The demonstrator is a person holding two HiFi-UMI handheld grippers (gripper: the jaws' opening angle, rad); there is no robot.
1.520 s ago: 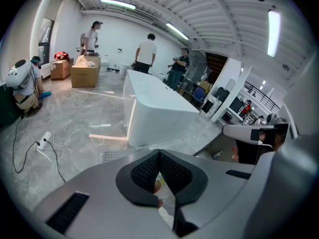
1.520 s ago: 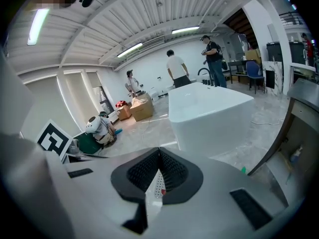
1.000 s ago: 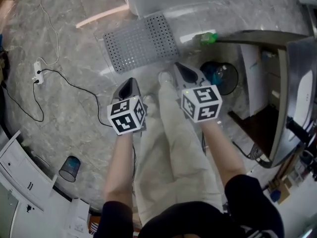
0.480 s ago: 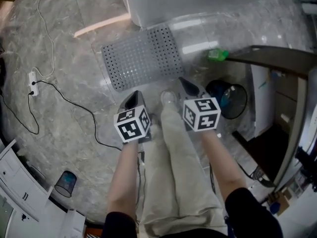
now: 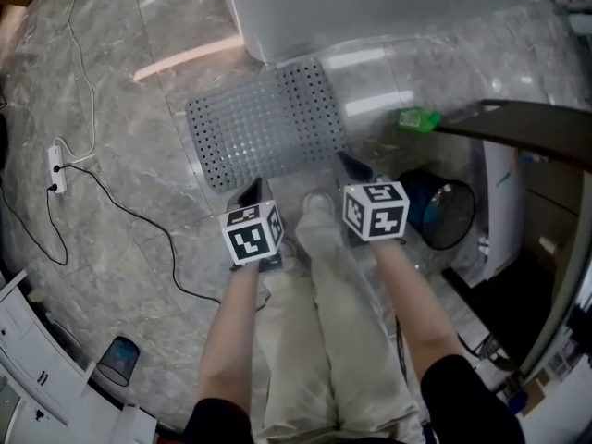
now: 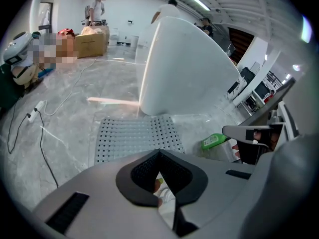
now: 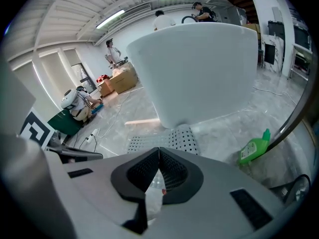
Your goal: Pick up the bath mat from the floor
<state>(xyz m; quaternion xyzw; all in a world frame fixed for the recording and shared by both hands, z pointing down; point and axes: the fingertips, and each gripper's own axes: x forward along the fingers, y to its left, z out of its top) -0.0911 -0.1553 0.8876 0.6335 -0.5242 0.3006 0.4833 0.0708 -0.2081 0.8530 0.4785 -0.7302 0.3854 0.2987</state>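
Observation:
The bath mat [image 5: 264, 123] is a grey perforated rectangle lying flat on the marble floor, just in front of the white bathtub [image 5: 370, 7]. My left gripper [image 5: 252, 191] hangs above the mat's near edge, jaws shut and empty. My right gripper [image 5: 350, 163] hovers by the mat's near right corner, also shut with nothing in it. In the left gripper view the mat [image 6: 134, 136] lies straight ahead past the closed tips of the left gripper [image 6: 159, 152]. The right gripper view shows the mat [image 7: 164, 141] partly hidden behind the right gripper [image 7: 159, 148].
A green bottle [image 5: 418, 117] lies on the floor right of the mat, beside a dark board edge [image 5: 527, 123]. A black bin [image 5: 444, 211] stands at the right. A cable with a power strip [image 5: 55, 169] runs across the left floor. A small cup [image 5: 118, 359] sits lower left.
Both grippers have moved forward toward the mat as the person stepped closer; the mat now sits nearer and lower in the head view. Jaws stayed shut.

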